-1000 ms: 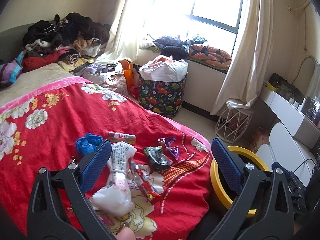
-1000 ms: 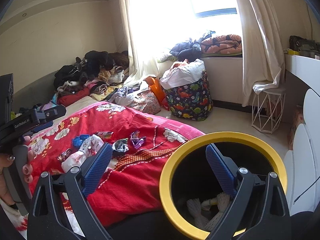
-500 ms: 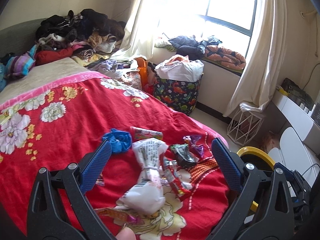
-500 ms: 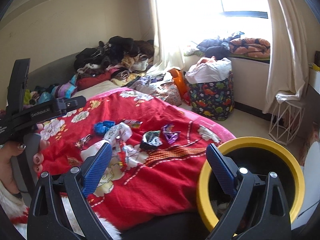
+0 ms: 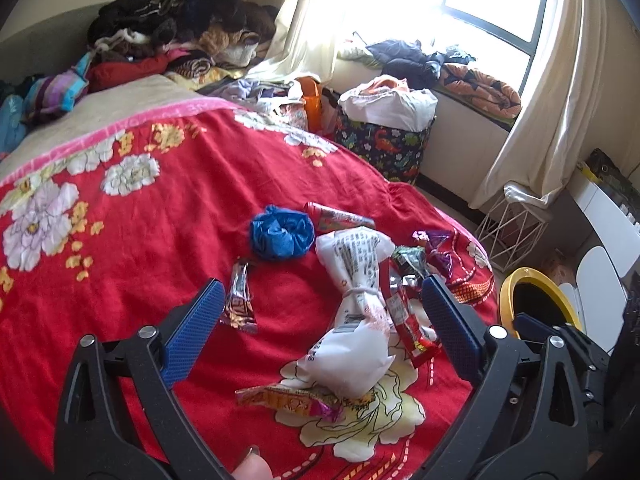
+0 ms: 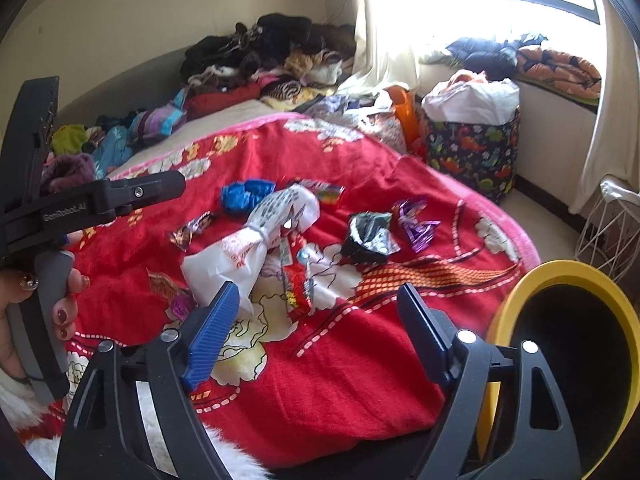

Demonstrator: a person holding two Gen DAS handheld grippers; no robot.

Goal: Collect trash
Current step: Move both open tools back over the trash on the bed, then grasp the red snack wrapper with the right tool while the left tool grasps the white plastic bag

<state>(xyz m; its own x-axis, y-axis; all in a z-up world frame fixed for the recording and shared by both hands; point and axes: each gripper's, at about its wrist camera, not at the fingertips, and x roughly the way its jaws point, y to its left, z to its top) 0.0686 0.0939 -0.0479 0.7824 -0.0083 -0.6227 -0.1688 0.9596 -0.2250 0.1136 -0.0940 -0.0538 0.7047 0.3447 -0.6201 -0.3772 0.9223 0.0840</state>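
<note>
Several pieces of trash lie on the red flowered blanket (image 5: 160, 240): a tied white plastic bag (image 5: 356, 316) (image 6: 256, 248), a crumpled blue wad (image 5: 282, 232) (image 6: 246, 194), a red snack wrapper (image 5: 412, 328) (image 6: 298, 284), a dark foil wrapper (image 6: 370, 236), a purple wrapper (image 6: 418, 220) and a small dark wrapper (image 5: 240, 300). My left gripper (image 5: 320, 328) is open and empty, just above the white bag. My right gripper (image 6: 316, 328) is open and empty, near the blanket's front edge. The yellow-rimmed black bin (image 6: 568, 344) (image 5: 536, 300) stands at the right.
A clothes pile (image 5: 180, 32) covers the bed's far end. A dinosaur-print hamper (image 5: 384, 140) and a white wire stool (image 5: 512, 224) stand on the floor by the window. The left gripper's body and the hand holding it show at the left of the right wrist view (image 6: 48, 220).
Both grippers have swung left, away from the bin and over the bed. The trash now sits between the left fingers, and the bin has slid to the right edge of both views.
</note>
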